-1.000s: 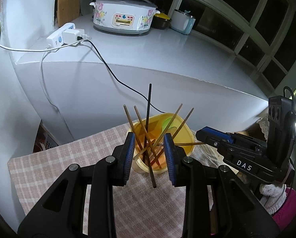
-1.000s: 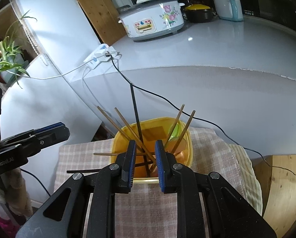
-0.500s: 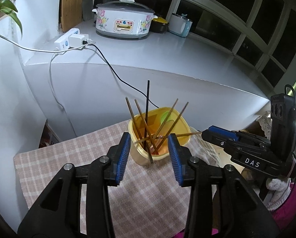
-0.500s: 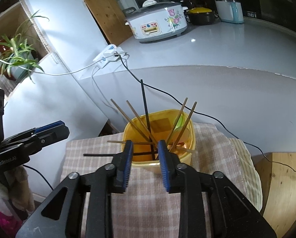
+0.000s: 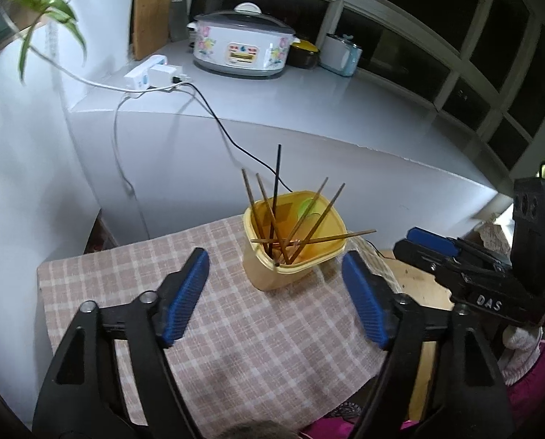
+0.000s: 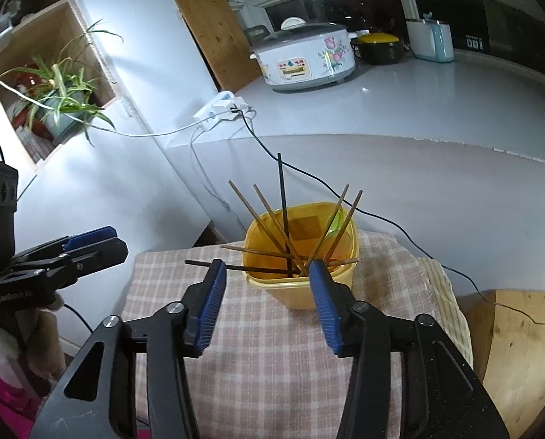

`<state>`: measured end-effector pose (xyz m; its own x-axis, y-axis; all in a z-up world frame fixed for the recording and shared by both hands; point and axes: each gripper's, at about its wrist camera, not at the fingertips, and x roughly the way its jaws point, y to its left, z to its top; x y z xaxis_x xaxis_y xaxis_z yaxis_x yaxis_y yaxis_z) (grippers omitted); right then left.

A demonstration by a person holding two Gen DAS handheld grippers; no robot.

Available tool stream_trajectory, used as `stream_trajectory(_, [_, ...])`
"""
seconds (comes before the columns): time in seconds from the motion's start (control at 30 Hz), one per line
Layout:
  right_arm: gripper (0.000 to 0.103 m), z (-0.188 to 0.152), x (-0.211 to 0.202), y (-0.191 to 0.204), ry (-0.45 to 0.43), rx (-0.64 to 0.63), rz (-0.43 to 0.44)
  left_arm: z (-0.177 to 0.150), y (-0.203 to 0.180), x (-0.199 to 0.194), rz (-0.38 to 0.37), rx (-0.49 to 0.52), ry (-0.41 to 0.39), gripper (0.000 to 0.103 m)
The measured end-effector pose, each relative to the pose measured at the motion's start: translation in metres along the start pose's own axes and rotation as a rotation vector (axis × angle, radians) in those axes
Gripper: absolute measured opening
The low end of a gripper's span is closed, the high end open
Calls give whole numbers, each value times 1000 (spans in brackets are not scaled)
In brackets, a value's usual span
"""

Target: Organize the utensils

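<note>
Surface: checked cloth (image 5: 236, 329) is being used under a yellow container (image 5: 294, 256).
Left gripper (image 5: 276, 296): jaws are being opened, nothing between them.
Right gripper (image 6: 267, 301): jaws are being opened, empty.
Chopsticks (image 6: 283, 226): being kept in the container, two lying across its rim.
Advice: stray sticks should be tipped upright, gripped near mid-length.

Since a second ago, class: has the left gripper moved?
Yes. The left gripper, jaws opening and empty, has backed away from the yellow container, which looks smaller and farther.
</note>
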<state>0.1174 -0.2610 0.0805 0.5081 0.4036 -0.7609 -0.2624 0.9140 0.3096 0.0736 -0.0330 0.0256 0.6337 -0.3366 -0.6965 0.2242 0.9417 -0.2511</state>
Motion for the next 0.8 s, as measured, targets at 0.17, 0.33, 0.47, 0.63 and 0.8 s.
stream_trajectory(0.17, [64, -1, -6, 6, -24, -10, 17, -3, 2, -4, 35, -2, -4, 79])
stream_trajectory(0.33, [65, -2, -6, 6, -19, -3, 27, -8, 2, -4, 44, -13, 9, 90])
stream_trajectory(0.47, [65, -3, -7, 5, -24, 5, 21, -10, -1, -7, 54, -8, -1, 98])
stream_trajectory(0.63, [68, -6, -8, 2, -25, 25, 27, -10, -2, -7, 61, -27, 5, 102])
stream_trajectory(0.8, [69, -7, -9, 2, -21, 24, 30, -11, -4, -8, 89, -5, 2, 102])
